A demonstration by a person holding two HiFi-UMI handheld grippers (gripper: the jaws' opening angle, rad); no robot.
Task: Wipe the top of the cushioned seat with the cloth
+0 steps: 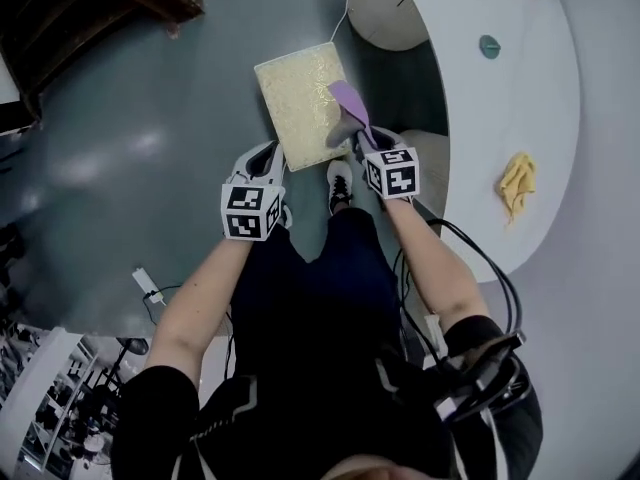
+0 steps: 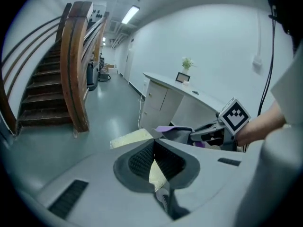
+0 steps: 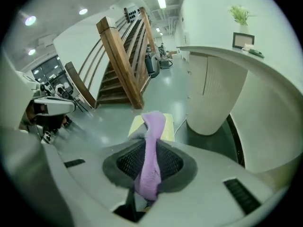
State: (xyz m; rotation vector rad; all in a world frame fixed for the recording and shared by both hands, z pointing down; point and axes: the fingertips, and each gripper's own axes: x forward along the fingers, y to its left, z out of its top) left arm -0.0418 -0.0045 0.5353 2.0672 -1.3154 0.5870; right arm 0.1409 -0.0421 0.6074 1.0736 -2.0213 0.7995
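Observation:
The cushioned seat point(image 1: 300, 101) is a pale yellow square pad standing on the grey floor in front of me. A purple cloth point(image 1: 349, 99) hangs over the seat's right edge, with my right gripper point(image 1: 353, 138) shut on it. The right gripper view has the cloth point(image 3: 151, 157) running up between the jaws, with the seat point(image 3: 168, 126) beyond. My left gripper point(image 1: 262, 157) hovers at the seat's near left corner. In its own view the left gripper point(image 2: 154, 140) has its jaws closed tip to tip on nothing, and the seat point(image 2: 131, 137) lies just past them.
A curved white counter point(image 1: 520, 88) runs along the right, with a yellow rag point(image 1: 517, 183) and a teal disc point(image 1: 489, 46) on it. A wooden staircase point(image 2: 71, 70) rises at the left. My shoe point(image 1: 340, 182) is close to the seat's near edge.

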